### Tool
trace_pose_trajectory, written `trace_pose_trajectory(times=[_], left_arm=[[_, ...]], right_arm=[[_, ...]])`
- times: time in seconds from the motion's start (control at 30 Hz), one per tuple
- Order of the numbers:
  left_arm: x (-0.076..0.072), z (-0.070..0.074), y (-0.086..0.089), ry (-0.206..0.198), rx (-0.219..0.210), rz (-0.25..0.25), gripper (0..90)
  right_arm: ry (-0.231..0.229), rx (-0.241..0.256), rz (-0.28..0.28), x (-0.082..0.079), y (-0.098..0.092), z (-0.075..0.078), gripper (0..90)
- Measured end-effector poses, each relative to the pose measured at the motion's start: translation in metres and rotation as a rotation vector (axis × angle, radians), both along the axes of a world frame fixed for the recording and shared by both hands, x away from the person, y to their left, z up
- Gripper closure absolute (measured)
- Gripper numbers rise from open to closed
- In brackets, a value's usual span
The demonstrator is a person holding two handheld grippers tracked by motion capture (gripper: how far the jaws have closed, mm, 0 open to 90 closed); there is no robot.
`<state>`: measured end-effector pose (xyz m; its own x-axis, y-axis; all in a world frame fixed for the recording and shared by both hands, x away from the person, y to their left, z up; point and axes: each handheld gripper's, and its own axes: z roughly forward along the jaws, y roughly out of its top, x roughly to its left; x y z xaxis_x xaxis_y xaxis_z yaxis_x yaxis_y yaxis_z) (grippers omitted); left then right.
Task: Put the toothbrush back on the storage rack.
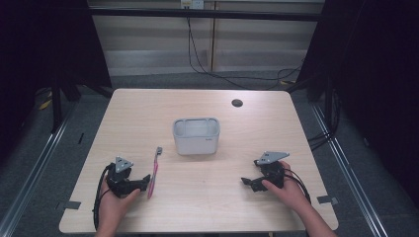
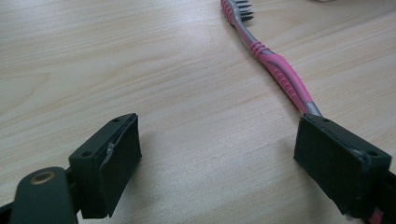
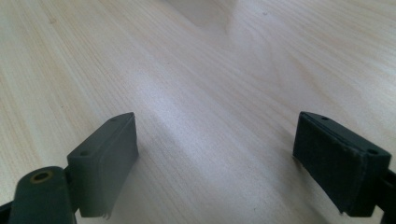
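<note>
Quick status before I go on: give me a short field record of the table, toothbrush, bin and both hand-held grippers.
table: light wood, round cable hole near the far edge
toothbrush: pink and grey, flat on the table, bristle end toward the bin
bin: pale grey open container, mid-table, upright
left hand-held gripper: jaws open, beside the toothbrush handle, not gripping it
right hand-held gripper: jaws open, over bare wood
person's hands: left, right, one on each gripper
</note>
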<state>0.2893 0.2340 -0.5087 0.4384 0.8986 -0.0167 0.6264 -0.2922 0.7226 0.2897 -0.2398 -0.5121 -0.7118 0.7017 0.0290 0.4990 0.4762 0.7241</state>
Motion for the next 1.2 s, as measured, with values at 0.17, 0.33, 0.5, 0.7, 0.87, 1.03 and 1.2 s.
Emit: trace_pose_trajectory(times=[0.17,0.33,0.5,0.7,0.87,1.03,1.2], left_arm=[[-0.001,0.001,0.001,0.004,0.004,-0.006,14.7],[0.001,0.008,0.001,0.070,0.036,0.006,17.4],[0.006,0.016,0.003,0.146,0.046,0.014,21.7],[0.016,0.028,0.003,0.233,0.016,0.015,23.8],[0.026,0.038,-0.003,0.264,0.000,0.016,23.8],[0.034,0.045,-0.009,0.290,0.006,0.001,23.8],[0.041,0.051,-0.014,0.301,0.000,0.000,23.8]], right_arm=[[0.001,0.000,0.000,0.000,0.000,0.000,13.2],[0.001,0.000,0.000,0.000,0.000,0.000,13.2],[0.001,0.001,0.000,0.000,0.000,0.000,13.2],[0.000,0.000,0.000,0.000,0.000,0.000,13.2],[0.000,0.000,0.000,0.000,0.000,0.000,13.2],[0.000,0.000,0.000,0.000,0.000,0.000,13.2],[0.000,0.000,0.000,0.000,0.000,0.000,13.2]])
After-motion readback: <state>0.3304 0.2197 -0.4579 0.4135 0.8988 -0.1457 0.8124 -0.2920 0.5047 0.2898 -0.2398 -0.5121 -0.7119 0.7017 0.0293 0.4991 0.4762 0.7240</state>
